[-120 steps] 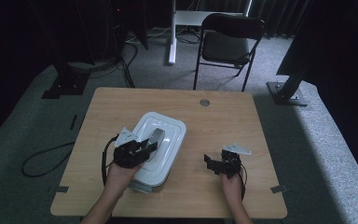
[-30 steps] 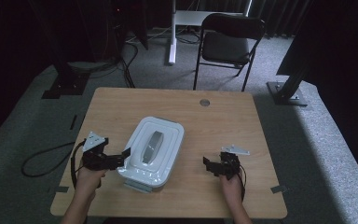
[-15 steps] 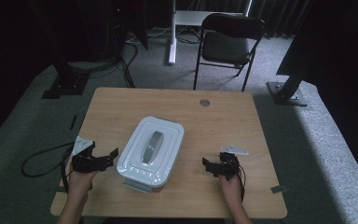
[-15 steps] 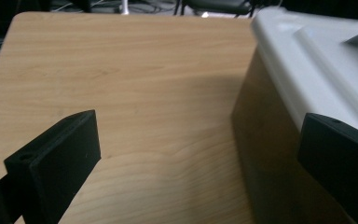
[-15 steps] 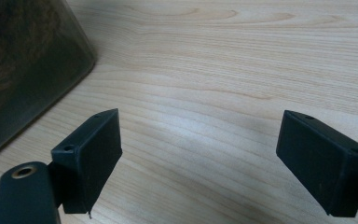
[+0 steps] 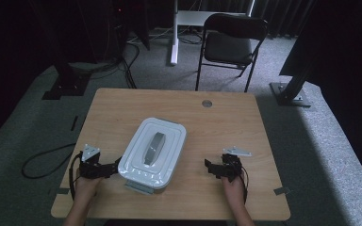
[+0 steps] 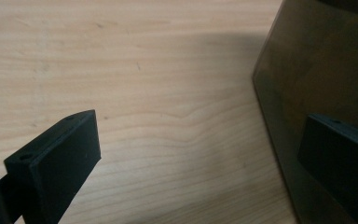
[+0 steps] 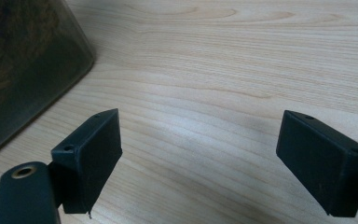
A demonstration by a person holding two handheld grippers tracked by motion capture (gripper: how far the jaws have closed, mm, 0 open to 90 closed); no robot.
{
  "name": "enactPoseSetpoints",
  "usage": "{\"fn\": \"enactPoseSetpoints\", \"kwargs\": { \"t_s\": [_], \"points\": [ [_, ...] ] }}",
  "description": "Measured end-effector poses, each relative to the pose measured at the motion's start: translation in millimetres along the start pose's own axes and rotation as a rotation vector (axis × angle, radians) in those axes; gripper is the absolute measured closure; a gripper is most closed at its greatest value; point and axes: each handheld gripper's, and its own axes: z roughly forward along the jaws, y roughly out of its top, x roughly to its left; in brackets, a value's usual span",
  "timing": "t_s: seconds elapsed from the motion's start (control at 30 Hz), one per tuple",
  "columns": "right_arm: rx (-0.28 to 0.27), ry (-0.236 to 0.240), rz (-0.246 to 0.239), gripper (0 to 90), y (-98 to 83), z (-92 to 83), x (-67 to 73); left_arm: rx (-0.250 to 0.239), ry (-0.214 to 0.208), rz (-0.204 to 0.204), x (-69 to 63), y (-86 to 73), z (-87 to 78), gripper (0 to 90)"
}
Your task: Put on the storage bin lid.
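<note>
The white lidded box is seen mid-desk, toward the near edge; its dark wall is shown close up by the left gripper view. Both the left gripper and right gripper are released, the left having been drawn back off the lid.

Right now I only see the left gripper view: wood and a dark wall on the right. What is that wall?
Observer: It is the side of a white lidded container lying on the table.
Operator: Does the lid have a handle?
Observer: Yes, a grey handle runs along the lid's middle.
Operator: Where is my other gripper?
Observer: The right gripper rests on the table to the container's right, apart from it, jaws wide open.
</note>
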Motion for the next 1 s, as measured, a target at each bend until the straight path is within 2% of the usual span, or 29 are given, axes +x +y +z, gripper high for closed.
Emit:
{"fn": "enactPoseSetpoints", "kwargs": {
  "t_s": [0.2,0.23,0.43,0.7,0.83,1.0],
  "points": [
    [0.000,0.000,-0.001,13.4,-0.1,-0.2,-0.1,0.031,-0.024,0.022,-8.7,-5.9,12.6,0.6],
    [0.000,0.001,0.000,13.4,0.0,-0.3,-0.2,0.031,-0.028,0.012,-9.1,-6.4,13.4,0.6],
    [-0.005,0.001,0.002,13.4,0.3,-1.1,-1.3,0.032,-0.028,0.016,-10.7,-7.4,12.8,0.7],
    [-0.005,0.000,0.000,13.4,0.7,-1.3,-0.2,0.035,-0.060,0.026,-19.5,-8.7,14.7,0.6],
    [-0.009,-0.001,-0.001,13.4,0.9,-2.3,-0.5,0.040,-0.089,0.042,-28.7,-9.6,16.3,0.6],
    [-0.011,-0.003,-0.001,13.4,0.6,-3.6,-1.4,0.040,-0.083,0.070,-38.0,-9.5,17.3,0.7]
  ]
}}
